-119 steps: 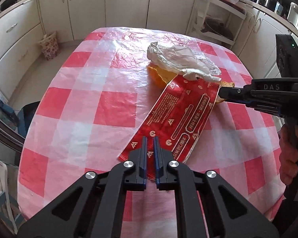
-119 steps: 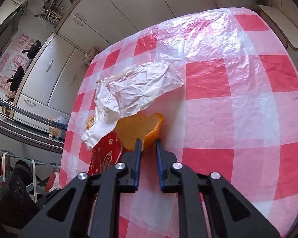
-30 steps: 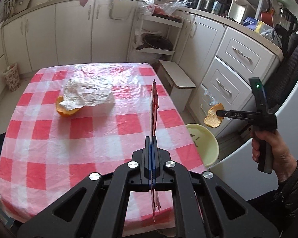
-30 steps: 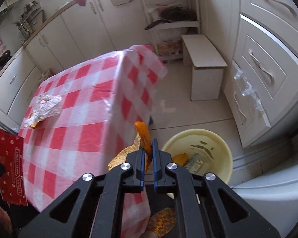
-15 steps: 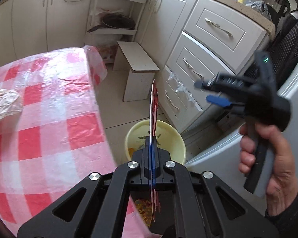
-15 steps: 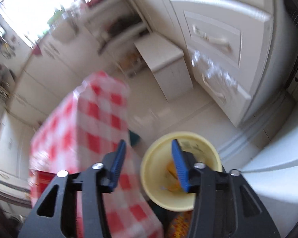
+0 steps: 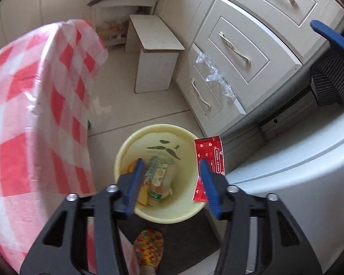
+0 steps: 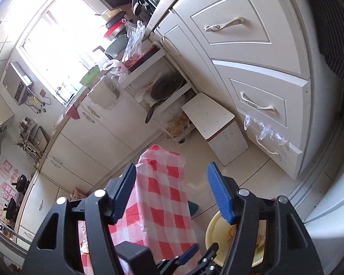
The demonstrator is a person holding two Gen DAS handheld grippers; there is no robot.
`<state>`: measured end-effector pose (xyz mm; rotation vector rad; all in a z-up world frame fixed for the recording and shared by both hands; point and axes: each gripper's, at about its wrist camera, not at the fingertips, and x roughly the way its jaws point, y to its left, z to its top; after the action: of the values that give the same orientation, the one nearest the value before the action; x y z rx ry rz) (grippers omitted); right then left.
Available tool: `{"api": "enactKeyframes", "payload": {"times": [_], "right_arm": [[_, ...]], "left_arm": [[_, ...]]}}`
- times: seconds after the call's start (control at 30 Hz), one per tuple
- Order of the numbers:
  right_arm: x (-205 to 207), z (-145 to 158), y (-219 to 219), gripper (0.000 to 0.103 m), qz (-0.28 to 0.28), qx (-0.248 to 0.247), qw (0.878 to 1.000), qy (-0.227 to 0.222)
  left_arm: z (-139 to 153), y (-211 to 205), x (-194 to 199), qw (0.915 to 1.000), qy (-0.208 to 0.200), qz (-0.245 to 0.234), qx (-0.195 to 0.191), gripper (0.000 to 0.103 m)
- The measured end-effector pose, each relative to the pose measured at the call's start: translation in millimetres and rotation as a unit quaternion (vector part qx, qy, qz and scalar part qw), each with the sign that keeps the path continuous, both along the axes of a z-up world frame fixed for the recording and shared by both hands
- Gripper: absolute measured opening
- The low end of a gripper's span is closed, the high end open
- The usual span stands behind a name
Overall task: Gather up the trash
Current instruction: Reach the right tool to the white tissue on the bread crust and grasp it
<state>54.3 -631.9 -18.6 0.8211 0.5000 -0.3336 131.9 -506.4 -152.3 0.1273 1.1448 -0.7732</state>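
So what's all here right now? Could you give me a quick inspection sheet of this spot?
Surface: table with checked cloth, hanging edge in view.
Job's things: red wrapper at the yellow bin rim, beside the right finger; bottle and peel scraps inside.
Clutter: white stool; plastic scrap on a drawer.
Grippers: left gripper opening, nothing pinched; right gripper opening, empty.
Cables: nothing seen.
Surroundings: kitchen cabinets, tiled floor.

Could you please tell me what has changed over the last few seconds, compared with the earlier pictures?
The left gripper carried the red wrapper from the table to above the yellow bin; its jaws are opening and the wrapper now lies loose against the bin's right rim. The right gripper dropped its orange peel into the bin, lifted away, and its jaws are opening, with nothing between them. The checked tablecloth and the white stool stayed put.
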Motion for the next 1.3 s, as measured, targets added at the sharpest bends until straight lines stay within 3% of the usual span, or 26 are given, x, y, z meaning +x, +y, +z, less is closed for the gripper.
{"api": "enactKeyframes", "payload": {"times": [0.17, 0.3, 0.4, 0.53, 0.63, 0.73, 0.83, 0.97, 1.1, 1.3], "right_arm": [[15, 7, 23, 0.065, 0.029, -0.018, 0.999, 0.007], [37, 3, 48, 0.07, 0.071, -0.017, 0.997, 0.022], [70, -12, 86, 0.071, 0.142, 0.0, 0.989, 0.049], [113, -48, 153, 0.077, 0.238, 0.028, 0.967, 0.088], [145, -84, 204, 0.078, 0.305, 0.095, 0.94, 0.116], [168, -114, 245, 0.078, 0.336, 0.181, 0.915, 0.131], [187, -125, 275, 0.078, 0.348, 0.216, 0.902, 0.134], [203, -130, 297, 0.078, 0.353, 0.241, 0.895, 0.126], [209, -126, 297, 0.078, 0.346, 0.247, 0.898, 0.114], [209, -128, 292, 0.078, 0.318, 0.268, 0.905, 0.088]], "left_arm": [[30, 56, 1, 0.9993, -0.027, 0.014, -0.021, 0.06], [51, 135, 2, 0.9967, -0.047, 0.053, -0.04, 0.064], [61, 212, 8, 0.991, -0.061, 0.109, -0.047, 0.068], [62, 308, 30, 0.9769, -0.069, 0.199, -0.037, 0.07], [55, 371, 60, 0.9609, -0.052, 0.271, -0.028, 0.07], [53, 418, 85, 0.9431, -0.045, 0.327, -0.044, 0.071], [50, 434, 110, 0.9359, -0.055, 0.346, -0.038, 0.071], [50, 423, 125, 0.9405, -0.077, 0.33, -0.02, 0.071], [54, 418, 121, 0.9458, -0.107, 0.307, 0.001, 0.071], [64, 412, 109, 0.9461, -0.149, 0.286, 0.025, 0.073]]}}
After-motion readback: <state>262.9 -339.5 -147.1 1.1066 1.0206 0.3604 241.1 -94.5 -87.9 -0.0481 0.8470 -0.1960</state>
